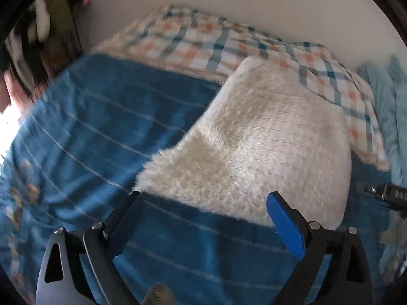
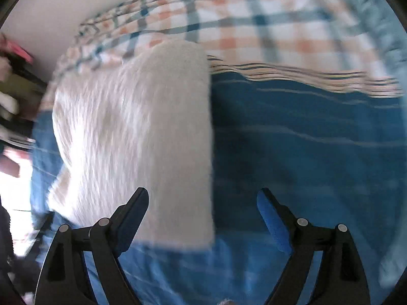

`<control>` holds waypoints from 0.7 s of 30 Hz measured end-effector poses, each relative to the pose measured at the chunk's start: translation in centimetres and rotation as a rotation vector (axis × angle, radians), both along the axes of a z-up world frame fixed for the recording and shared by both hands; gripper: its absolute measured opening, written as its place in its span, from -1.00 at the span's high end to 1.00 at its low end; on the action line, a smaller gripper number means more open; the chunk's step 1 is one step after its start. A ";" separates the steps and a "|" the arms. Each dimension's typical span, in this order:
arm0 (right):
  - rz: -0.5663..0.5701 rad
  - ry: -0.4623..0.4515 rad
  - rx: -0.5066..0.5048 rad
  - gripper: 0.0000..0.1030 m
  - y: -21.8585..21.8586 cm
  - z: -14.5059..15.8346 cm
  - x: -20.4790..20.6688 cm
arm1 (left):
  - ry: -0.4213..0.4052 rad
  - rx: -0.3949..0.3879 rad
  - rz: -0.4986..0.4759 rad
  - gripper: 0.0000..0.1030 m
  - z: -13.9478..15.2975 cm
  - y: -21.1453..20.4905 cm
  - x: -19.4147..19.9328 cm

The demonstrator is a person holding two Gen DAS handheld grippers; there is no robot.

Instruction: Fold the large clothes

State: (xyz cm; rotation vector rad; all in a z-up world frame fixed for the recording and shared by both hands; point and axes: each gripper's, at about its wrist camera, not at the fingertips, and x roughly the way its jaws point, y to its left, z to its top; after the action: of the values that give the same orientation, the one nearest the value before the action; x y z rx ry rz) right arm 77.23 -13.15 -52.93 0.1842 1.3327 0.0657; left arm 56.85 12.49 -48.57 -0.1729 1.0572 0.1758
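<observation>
Fleece lies folded on the bed, near edge facing both grippers. Left gripper: fingers wide open, empty, straddling that edge. Right gripper: same, fleece's right corner between the fingers. Likely next: pinch both corners together, fold evenly.

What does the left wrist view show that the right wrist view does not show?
Only the left wrist view shows part of the other tongs at its right edge, beside the garment. Only the right wrist view shows the garment's straight right edge and the wide bare stretch of blanket beside it. Both show the fluffy white garment folded on the blue striped blanket, the checked cloth behind, and open, empty tongs.
</observation>
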 end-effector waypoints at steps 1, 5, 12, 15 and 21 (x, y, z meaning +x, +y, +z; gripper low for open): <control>-0.012 -0.009 -0.046 -0.85 0.7 0.8 -2.3 | 0.000 0.018 -0.008 -0.91 0.7 -0.1 -0.3; -0.054 -0.070 -0.199 -0.86 0.3 3.5 -10.7 | -0.040 0.105 -0.058 -0.92 5.5 -0.9 -2.2; -0.184 -0.197 -0.333 -0.88 1.7 16.8 -22.4 | -0.079 0.138 -0.125 -0.93 13.8 -0.9 -6.4; -0.186 -0.239 -0.352 -0.89 2.2 22.5 -26.7 | -0.084 0.113 -0.143 -0.93 17.7 -1.3 -9.0; -0.189 -0.304 -0.341 -0.89 1.5 33.9 -36.7 | -0.154 0.116 -0.150 -0.93 26.7 -2.0 -15.6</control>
State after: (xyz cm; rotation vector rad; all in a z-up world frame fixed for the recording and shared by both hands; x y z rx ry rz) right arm 40.52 -11.62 -19.03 0.0082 1.0003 -0.2823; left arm 41.25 10.46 -21.91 -0.0020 0.8999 0.0862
